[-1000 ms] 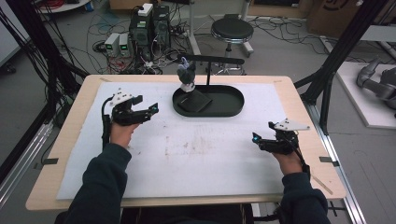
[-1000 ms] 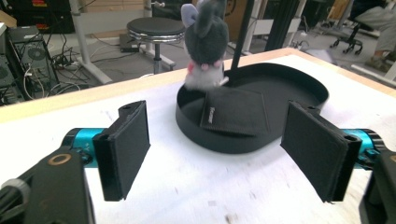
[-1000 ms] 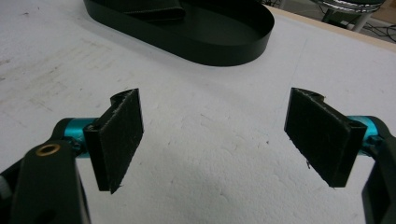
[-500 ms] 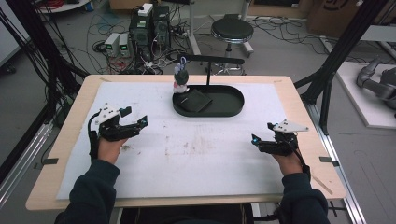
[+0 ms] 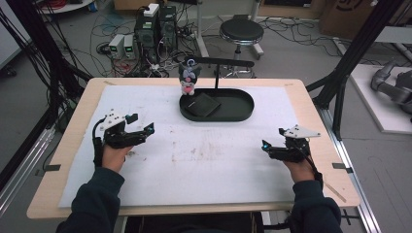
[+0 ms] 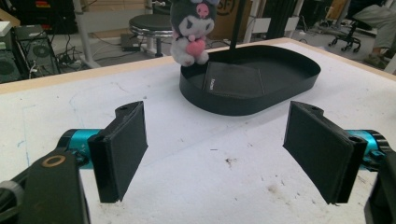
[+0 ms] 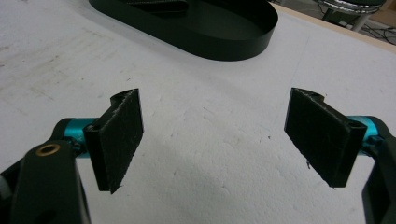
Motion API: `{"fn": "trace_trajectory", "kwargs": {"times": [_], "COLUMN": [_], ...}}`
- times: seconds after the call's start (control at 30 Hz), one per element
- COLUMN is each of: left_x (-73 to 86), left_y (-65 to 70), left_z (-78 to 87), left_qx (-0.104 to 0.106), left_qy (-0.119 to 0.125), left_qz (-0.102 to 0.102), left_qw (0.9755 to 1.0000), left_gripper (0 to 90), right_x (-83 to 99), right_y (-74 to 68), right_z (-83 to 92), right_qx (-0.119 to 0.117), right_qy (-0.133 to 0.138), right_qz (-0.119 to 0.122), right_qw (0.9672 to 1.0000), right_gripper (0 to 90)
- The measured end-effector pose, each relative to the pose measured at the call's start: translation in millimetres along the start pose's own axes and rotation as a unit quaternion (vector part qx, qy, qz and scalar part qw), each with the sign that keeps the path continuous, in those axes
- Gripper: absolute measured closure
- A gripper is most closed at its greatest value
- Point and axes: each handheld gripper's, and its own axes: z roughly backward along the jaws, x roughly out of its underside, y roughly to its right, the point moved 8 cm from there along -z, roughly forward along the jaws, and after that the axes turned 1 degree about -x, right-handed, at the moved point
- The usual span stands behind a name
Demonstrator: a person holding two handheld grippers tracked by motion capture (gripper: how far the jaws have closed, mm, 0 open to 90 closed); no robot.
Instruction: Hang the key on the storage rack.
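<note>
A grey and pink plush toy (image 5: 188,77) hangs from the left end of a black stand's bar (image 5: 228,62), over the left end of a black oval tray (image 5: 243,108). A flat black wallet (image 5: 200,105) lies in the tray. My left gripper (image 5: 142,123) rests open on the white mat at the left, well short of the tray. Its view looks at the plush toy (image 6: 191,30), the wallet (image 6: 233,79) and the tray (image 6: 289,81) beyond the open left gripper (image 6: 217,149). My right gripper (image 5: 272,138) is open at the right, and the right gripper (image 7: 215,140) holds nothing.
A stained white mat (image 5: 209,160) covers the wooden table (image 5: 77,126). The tray's rim (image 7: 233,49) lies ahead of the right gripper. Beyond the far edge stand a stool (image 5: 241,31), computer boxes (image 5: 155,26) and floor cables. Black frame posts (image 5: 340,82) rise at the table's right.
My left gripper has drawn back from near the tray toward the near left of the mat. The plush toy has shifted slightly. The right gripper has stayed put.
</note>
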Motion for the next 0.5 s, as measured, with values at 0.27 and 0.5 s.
{"fn": "trace_trajectory", "kwargs": {"times": [0.27, 0.5], "left_x": [1.3, 1.8], "left_y": [0.1, 1.0], "left_z": [-1.1, -1.1], "left_qx": [0.002, 0.005], "left_qy": [-0.002, -0.003], "left_qz": [0.000, 0.001], "left_qw": [1.0000, 1.0000], "left_gripper": [21.1, 21.1], "right_x": [1.7, 1.6], "right_y": [2.0, 2.6], "right_z": [0.3, 0.8], "right_qx": [0.002, 0.004], "right_qy": [-0.003, -0.001], "right_qz": [-0.002, -0.001], "right_qw": [1.0000, 1.0000], "right_gripper": [19.8, 19.9]}}
